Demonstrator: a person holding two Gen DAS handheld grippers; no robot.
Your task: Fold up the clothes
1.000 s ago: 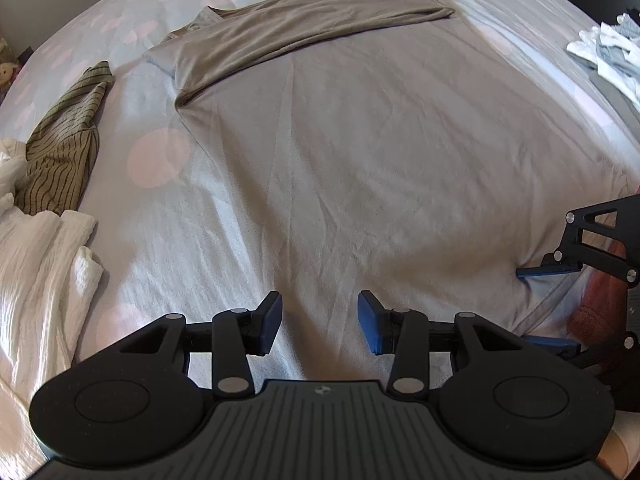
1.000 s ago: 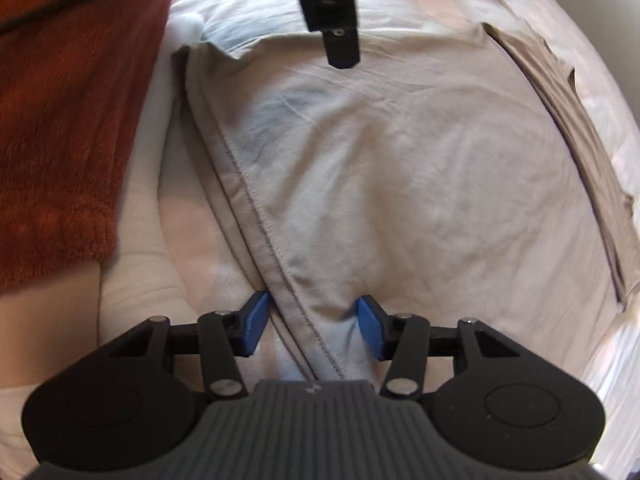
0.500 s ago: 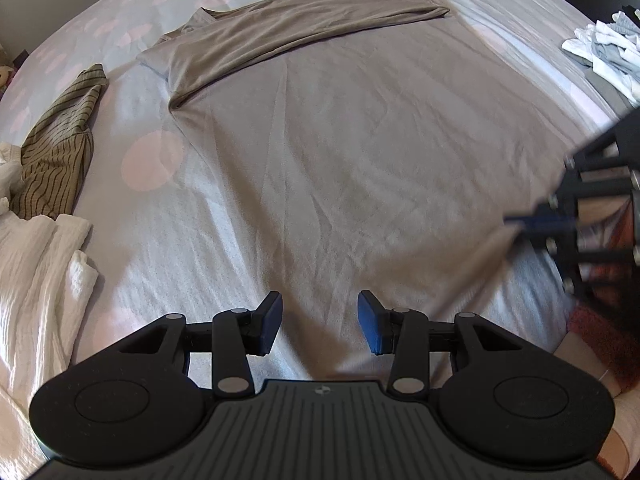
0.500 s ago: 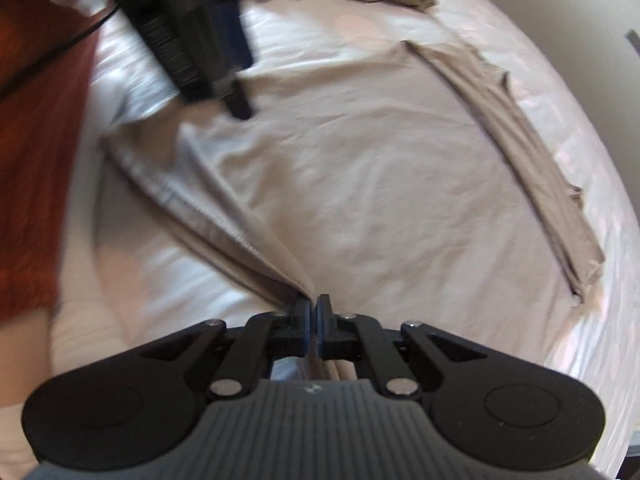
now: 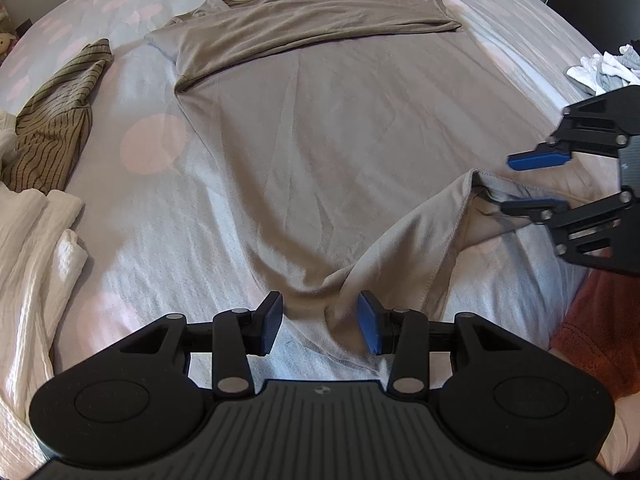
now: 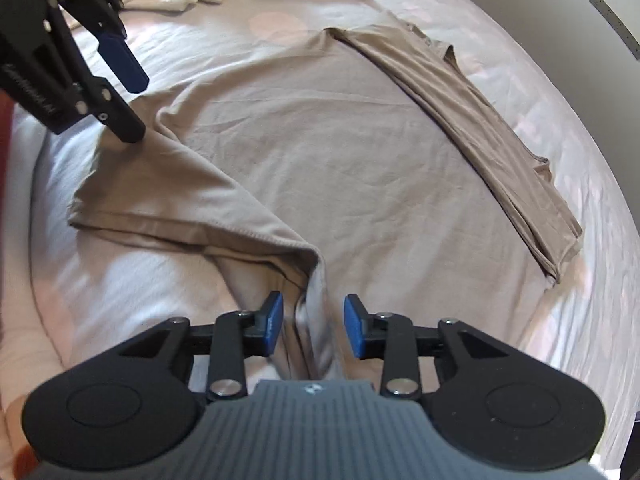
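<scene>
A taupe T-shirt (image 5: 320,128) lies spread on the bed, its far end folded over into a band (image 5: 312,28). Its near hem corner is lifted and folded inward into a ridge (image 5: 424,232). My left gripper (image 5: 320,322) is open, its blue pads on either side of the hem fold at the shirt's near edge. My right gripper (image 6: 314,330) is open with a bunched ridge of the shirt (image 6: 312,280) between its pads, not pinched. In the left wrist view the right gripper (image 5: 536,180) stands open at the right. In the right wrist view the left gripper (image 6: 120,92) is at the upper left.
The bed has a pale sheet with pink dots (image 5: 152,148). An olive striped garment (image 5: 56,120) and white cloth (image 5: 36,248) lie at the left. White and grey clothes (image 5: 604,68) lie at the far right. A rust-red sleeve (image 5: 600,344) is at the near right.
My right gripper shut on the shirt's hem, pulled the corner up and inward, and has now opened. The left gripper moved closer to the near hem and stayed open.
</scene>
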